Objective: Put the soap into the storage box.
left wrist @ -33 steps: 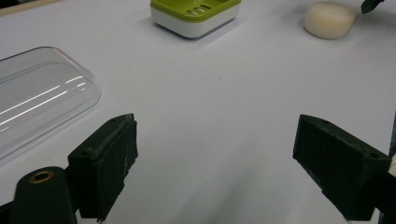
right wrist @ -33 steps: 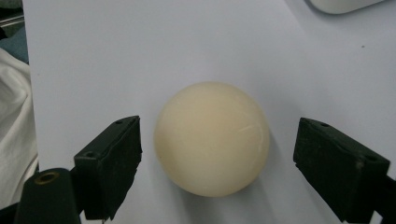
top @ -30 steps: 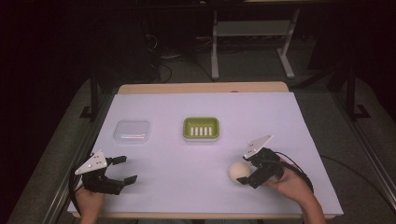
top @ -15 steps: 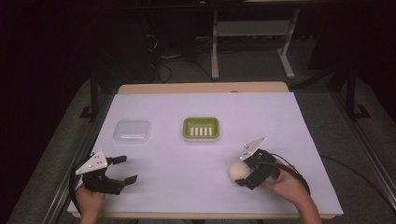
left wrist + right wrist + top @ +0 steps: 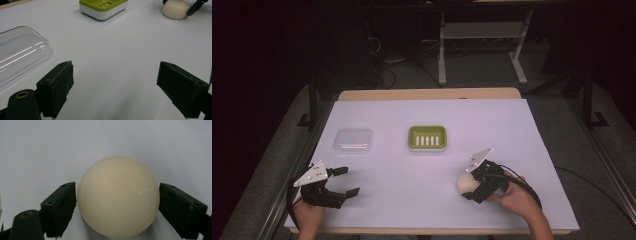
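Right gripper [image 5: 468, 186] fingers lately narrowing about cream ball [image 5: 465, 183]; left gripper [image 5: 343, 181] unmoved.
Ball on worktop [image 5: 532, 130], near right, between the fingers, contact unclear; left fingers wide, empty, low over worktop; green dish [image 5: 427, 137] and clear lid [image 5: 353, 140] well apart beyond; path unobstructed.

A green soap dish [image 5: 427, 137] with a white bottom sits near the middle of the white table [image 5: 522, 130], a bit toward the far side. To its left, a little way off, lies a see-through plastic lid [image 5: 354, 140], flat on the table. Past the far edge of the table, on the dark floor, stand the white legs of a stand [image 5: 442, 55] and some cables [image 5: 387, 75].
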A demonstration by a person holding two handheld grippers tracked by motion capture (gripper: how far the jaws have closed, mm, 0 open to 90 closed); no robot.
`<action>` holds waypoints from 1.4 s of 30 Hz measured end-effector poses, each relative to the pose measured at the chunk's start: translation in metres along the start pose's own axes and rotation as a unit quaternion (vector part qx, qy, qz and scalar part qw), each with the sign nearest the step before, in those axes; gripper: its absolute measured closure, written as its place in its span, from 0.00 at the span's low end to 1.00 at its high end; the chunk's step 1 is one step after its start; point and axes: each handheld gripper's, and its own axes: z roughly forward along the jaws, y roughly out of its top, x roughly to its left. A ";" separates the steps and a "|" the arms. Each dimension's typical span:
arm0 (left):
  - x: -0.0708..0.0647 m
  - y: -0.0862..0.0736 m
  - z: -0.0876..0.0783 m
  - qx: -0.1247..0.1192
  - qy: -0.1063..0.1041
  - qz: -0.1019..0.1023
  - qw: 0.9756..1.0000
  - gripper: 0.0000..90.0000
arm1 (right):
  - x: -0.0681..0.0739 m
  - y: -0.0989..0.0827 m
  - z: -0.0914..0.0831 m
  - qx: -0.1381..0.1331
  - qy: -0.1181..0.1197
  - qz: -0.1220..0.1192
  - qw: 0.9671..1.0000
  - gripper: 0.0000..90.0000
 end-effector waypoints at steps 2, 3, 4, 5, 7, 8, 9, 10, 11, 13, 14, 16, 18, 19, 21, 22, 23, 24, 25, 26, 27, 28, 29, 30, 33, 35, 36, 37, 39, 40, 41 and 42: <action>0.000 0.000 0.000 0.000 0.000 0.000 1.000 0.15 | 0.001 0.000 0.000 0.003 0.001 0.001 1.000 0.19; 0.000 0.000 0.000 0.000 0.000 0.000 1.000 0.15 | 0.001 0.000 0.000 0.003 0.001 0.001 1.000 0.19; 0.001 0.000 0.000 0.001 0.000 0.000 1.000 0.15 | 0.001 0.001 0.001 0.004 0.001 0.002 1.000 0.19; 0.001 0.000 0.000 0.000 -0.001 0.000 1.000 0.15 | 0.001 0.001 0.002 0.005 0.001 0.000 1.000 0.20; 0.001 0.000 0.000 -0.001 0.000 0.001 1.000 0.15 | 0.001 0.001 0.003 0.010 -0.001 -0.001 1.000 0.20; 0.001 0.000 0.000 -0.001 0.000 0.000 1.000 0.15 | 0.001 0.002 0.005 0.013 0.000 0.000 1.000 0.20; 0.001 0.000 0.000 -0.001 0.000 0.000 1.000 0.15 | 0.001 0.002 0.005 0.013 0.000 0.000 1.000 0.20; 0.001 0.000 0.000 -0.001 -0.001 0.000 1.000 0.15 | 0.001 0.003 0.006 0.016 0.000 -0.001 1.000 0.20; 0.001 0.000 0.000 -0.001 -0.001 0.000 1.000 0.15 | 0.001 0.003 0.006 0.016 0.000 -0.001 1.000 0.20; 0.001 0.000 0.000 -0.002 0.000 0.001 1.000 0.15 | 0.001 0.003 0.007 0.018 -0.002 -0.002 1.000 0.20; 0.001 0.000 0.000 -0.001 0.000 0.002 1.000 0.15 | 0.001 0.004 0.008 0.020 -0.001 -0.001 1.000 0.22; 0.001 0.000 0.000 -0.002 0.000 0.000 1.000 0.15 | 0.002 0.005 0.009 0.022 -0.001 -0.003 1.000 0.23; 0.001 0.000 0.000 -0.001 0.000 0.000 1.000 0.15 | 0.002 0.005 0.008 0.024 -0.003 -0.002 1.000 0.24; 0.001 0.000 0.000 -0.001 0.000 0.001 1.000 0.15 | 0.002 0.005 0.008 0.024 -0.003 -0.002 1.000 0.24; 0.001 0.000 0.000 -0.001 0.000 0.002 1.000 0.15 | 0.001 0.005 0.008 0.022 -0.003 -0.002 1.000 0.25; 0.000 0.000 0.000 -0.001 0.000 0.000 1.000 0.15 | 0.001 0.004 0.007 0.021 -0.003 -0.003 1.000 0.25; 0.000 0.000 0.000 -0.001 0.000 0.000 1.000 0.15 | 0.001 0.004 0.007 0.020 -0.004 -0.004 1.000 0.25; 0.000 0.000 0.000 -0.001 0.000 0.000 1.000 0.15 | 0.002 0.004 0.007 0.021 -0.004 -0.003 1.000 0.25; 0.000 0.000 0.000 -0.001 0.000 0.000 1.000 0.15 | 0.002 0.004 0.007 0.021 -0.004 -0.004 1.000 0.25; 0.001 0.000 0.000 -0.002 0.001 0.001 1.000 0.15 | 0.002 0.004 0.007 0.021 -0.004 -0.004 1.000 0.25; 0.001 0.000 0.000 -0.002 0.001 0.001 1.000 0.15 | 0.002 0.004 0.007 0.021 -0.004 -0.004 1.000 0.25; 0.001 0.000 0.000 -0.002 0.000 0.000 1.000 0.15 | 0.002 0.004 0.007 0.021 -0.004 -0.005 1.000 0.26; 0.001 0.000 0.000 -0.002 0.001 0.000 1.000 0.15 | 0.002 0.005 0.007 0.022 -0.004 -0.004 1.000 0.26; 0.001 0.000 -0.001 -0.002 0.001 0.000 1.000 0.15 | 0.002 0.005 0.007 0.023 -0.004 -0.003 1.000 0.26; 0.001 -0.001 -0.001 -0.003 0.002 -0.004 1.000 0.15 | 0.002 0.006 0.007 0.029 0.000 -0.007 1.000 0.26; 0.001 -0.001 -0.001 -0.004 0.003 -0.004 1.000 0.15 | 0.002 0.009 0.007 0.034 0.000 -0.010 0.999 0.26; 0.001 -0.002 -0.002 -0.005 0.004 -0.004 1.000 0.15 | 0.002 0.010 0.006 0.032 0.002 -0.011 0.999 0.26; 0.001 -0.002 -0.002 -0.004 0.004 -0.005 1.000 0.15 | 0.002 0.012 0.006 0.029 0.005 -0.008 1.000 0.26; 0.000 -0.002 -0.003 -0.005 0.003 -0.008 1.000 0.15 | 0.002 0.015 0.004 0.026 0.004 -0.008 1.000 0.26; 0.000 -0.002 -0.003 -0.005 0.003 -0.008 1.000 0.15 | 0.002 0.016 0.003 0.024 0.002 -0.008 1.000 0.26; 0.000 -0.002 -0.003 -0.006 0.003 -0.007 1.000 0.15 | 0.002 0.018 0.002 0.021 0.000 -0.012 1.000 0.26; 0.000 -0.002 -0.003 -0.006 0.003 -0.007 1.000 0.15 | 0.003 0.021 0.001 0.018 0.004 -0.009 1.000 0.26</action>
